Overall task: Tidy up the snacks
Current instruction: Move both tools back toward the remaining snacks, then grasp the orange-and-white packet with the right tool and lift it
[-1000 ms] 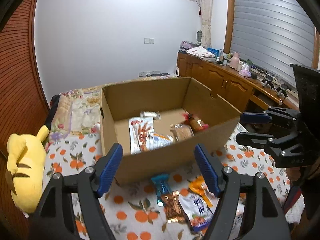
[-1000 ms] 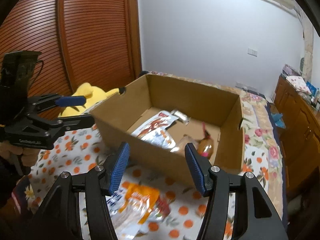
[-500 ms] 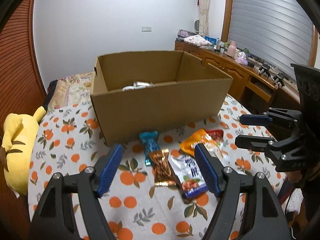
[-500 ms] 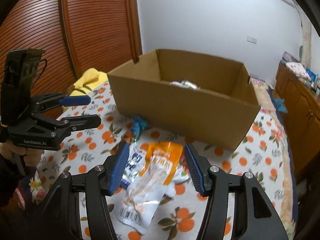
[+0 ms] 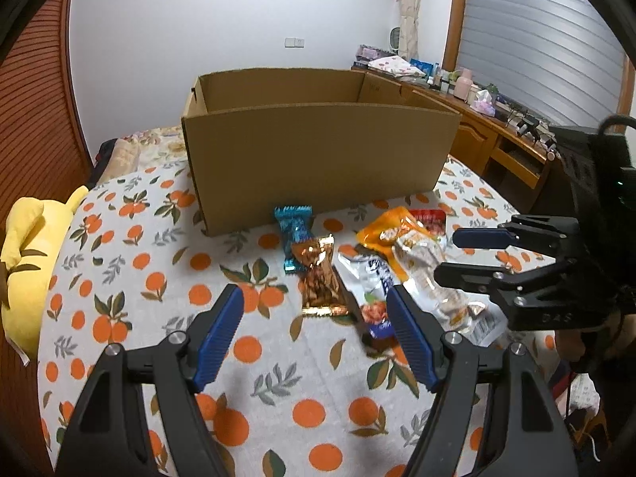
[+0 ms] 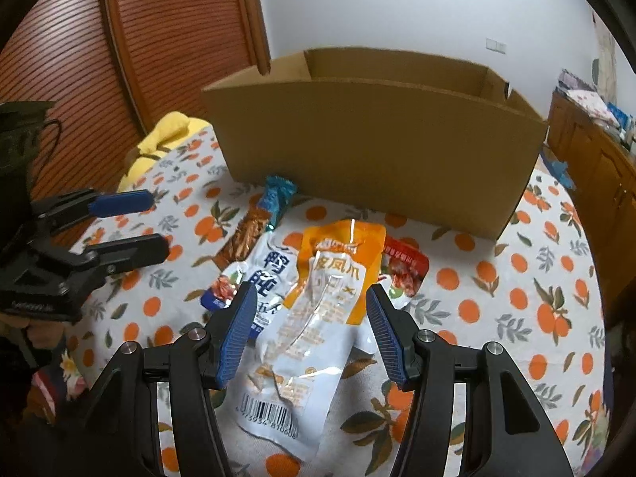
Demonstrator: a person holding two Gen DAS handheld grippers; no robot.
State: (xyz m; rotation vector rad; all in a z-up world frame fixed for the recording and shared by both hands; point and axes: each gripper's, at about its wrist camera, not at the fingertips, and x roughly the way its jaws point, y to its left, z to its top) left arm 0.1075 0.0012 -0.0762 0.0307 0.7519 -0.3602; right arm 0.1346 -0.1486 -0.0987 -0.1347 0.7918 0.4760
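An open cardboard box (image 5: 318, 159) (image 6: 377, 151) stands on the orange-print tablecloth; its inside is hidden from here. In front of it lie several snack packets: a blue wrapper (image 5: 294, 226), a brown packet (image 5: 320, 278), a white-and-blue packet (image 6: 270, 274), an orange-and-clear packet (image 6: 334, 306) and a red packet (image 6: 405, 270). My left gripper (image 5: 316, 306) hangs open just above the brown packet. My right gripper (image 6: 310, 302) is open over the orange-and-clear packet, with its pads clear of it. Each gripper appears in the other's view, the right gripper (image 5: 447, 256) and the left gripper (image 6: 159, 222).
A yellow plush toy (image 5: 24, 270) (image 6: 159, 139) lies at the table's left edge. A slatted wooden door (image 6: 159, 39) stands behind it. A wooden counter (image 5: 497, 135) with small items runs along the right wall. Bare tablecloth (image 5: 179, 270) lies left of the packets.
Both grippers have sunk toward the packets. The view into the box is gone and only its front wall shows. The packets now fill the space between the fingers.
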